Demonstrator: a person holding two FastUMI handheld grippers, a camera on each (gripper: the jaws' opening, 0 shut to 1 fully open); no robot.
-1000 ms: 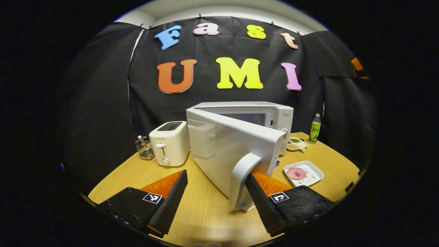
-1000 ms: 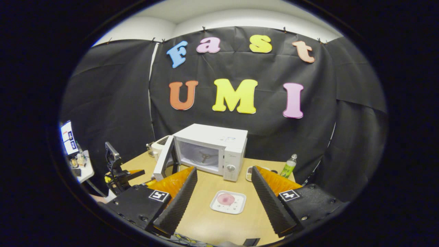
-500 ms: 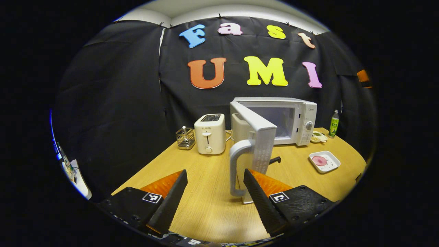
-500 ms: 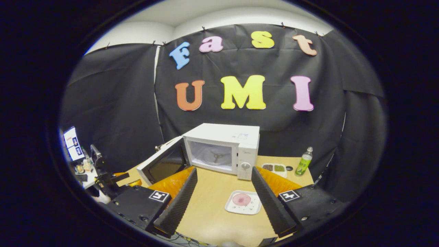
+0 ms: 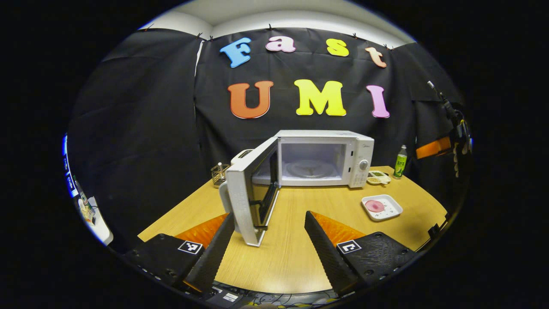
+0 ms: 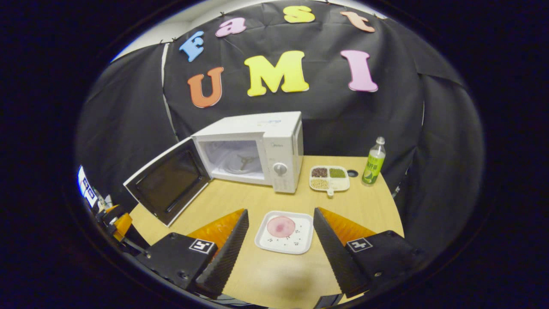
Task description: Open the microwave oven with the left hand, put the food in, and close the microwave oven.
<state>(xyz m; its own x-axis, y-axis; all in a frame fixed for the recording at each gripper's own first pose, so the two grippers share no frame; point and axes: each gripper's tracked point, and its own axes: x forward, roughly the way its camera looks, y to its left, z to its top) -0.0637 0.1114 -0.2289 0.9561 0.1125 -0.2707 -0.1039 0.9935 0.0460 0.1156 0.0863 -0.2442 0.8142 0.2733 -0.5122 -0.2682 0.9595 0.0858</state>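
Observation:
The white microwave (image 5: 319, 158) stands at the back of the wooden table with its door (image 5: 246, 201) swung wide open to the left and its cavity bare. My left gripper (image 5: 269, 216) is open, drawn back just in front of the door's free edge and holding nothing. A white square plate (image 6: 285, 234) carrying a round pink piece of food (image 6: 281, 226) lies on the table. My right gripper (image 6: 280, 211) is open above the plate, one finger on either side of it. The plate (image 5: 381, 207) also appears right of the microwave in the left gripper view.
A divided dish of grains (image 6: 329, 178) and a green-labelled bottle (image 6: 374, 162) stand right of the microwave (image 6: 257, 146). A toaster (image 5: 241, 155) and a wire holder (image 5: 218, 174) sit behind the open door. The table (image 6: 257, 201) ends close below both grippers.
The door went from half open to fully open. My left gripper let go of the handle and backed away. My right gripper moved down and forward over the plate.

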